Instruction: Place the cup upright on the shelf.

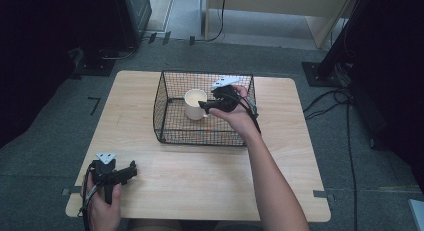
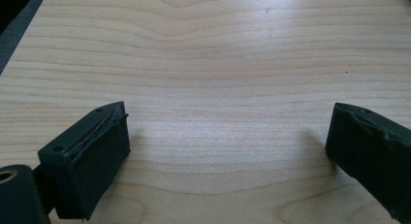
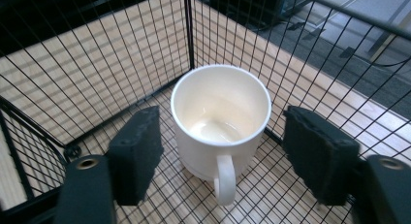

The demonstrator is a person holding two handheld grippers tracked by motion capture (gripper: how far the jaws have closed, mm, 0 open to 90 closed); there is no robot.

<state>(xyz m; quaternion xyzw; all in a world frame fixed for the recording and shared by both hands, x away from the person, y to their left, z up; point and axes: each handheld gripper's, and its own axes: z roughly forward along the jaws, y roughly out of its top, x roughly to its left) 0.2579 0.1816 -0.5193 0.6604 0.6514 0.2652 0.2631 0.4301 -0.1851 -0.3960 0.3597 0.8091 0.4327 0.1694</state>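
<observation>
A white mug [image 1: 194, 104] stands upright and empty in the back left corner of a black wire basket [image 1: 160, 105] on the wooden table [image 1: 190, 176]. My right gripper [image 1: 204, 107] reaches into the basket from the right and is open. In the right gripper view its pads [image 3: 138, 151] flank the mug [image 3: 213, 103] on both sides with a gap to each, and the mug's handle points back at the camera. My left gripper [image 1: 131, 170] rests near the table's front left corner. It is open above bare wood [image 2: 218, 49], with nothing between its fingertips [image 2: 104, 136].
The basket's mesh walls [image 3: 97, 54] close in around the mug on its far sides. Grey carpet surrounds the table. Cables [image 1: 345, 121] and a black stand base [image 1: 317, 71] lie at the right, and dark equipment [image 1: 100, 56] sits at the back left.
</observation>
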